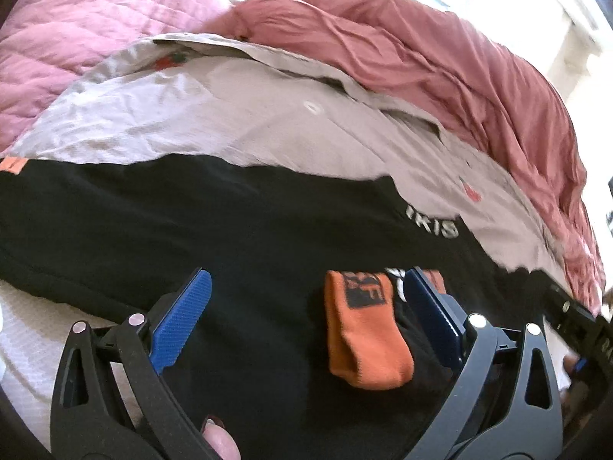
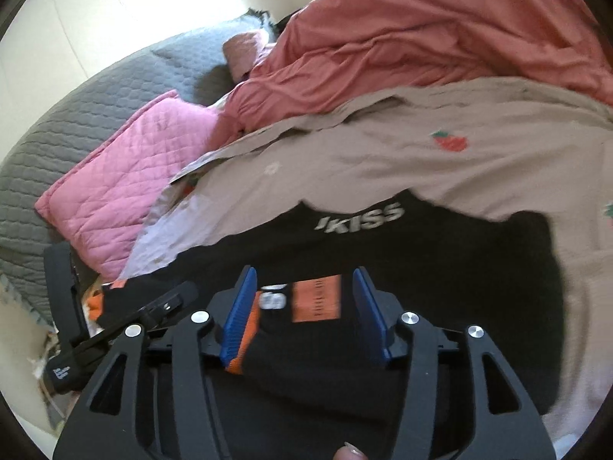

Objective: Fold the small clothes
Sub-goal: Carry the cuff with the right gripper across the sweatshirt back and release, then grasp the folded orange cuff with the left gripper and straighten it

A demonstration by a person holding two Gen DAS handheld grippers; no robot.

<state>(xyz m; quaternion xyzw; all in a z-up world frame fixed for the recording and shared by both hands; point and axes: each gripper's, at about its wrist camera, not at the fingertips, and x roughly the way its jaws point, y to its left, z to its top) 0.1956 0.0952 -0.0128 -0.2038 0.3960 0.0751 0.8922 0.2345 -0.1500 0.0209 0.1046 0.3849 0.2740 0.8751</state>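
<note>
A black garment (image 1: 153, 222) with white "KISS" lettering lies spread on the bed; it also shows in the right wrist view (image 2: 440, 253). A folded orange and black sock (image 1: 364, 329) lies on it between the fingers of my left gripper (image 1: 310, 303), which is open, jaws wide apart. My right gripper (image 2: 306, 306) is open too, its blue pads either side of a black sock with an orange patch (image 2: 316, 299). The left gripper's black body (image 2: 115, 314) shows at lower left in the right wrist view.
A beige sheet with strawberry print (image 1: 268, 122) lies under the black garment. A crumpled coral duvet (image 1: 440, 57) is heaped behind. A pink quilted pillow (image 2: 122, 168) and a grey quilted cover (image 2: 76, 115) lie to the left.
</note>
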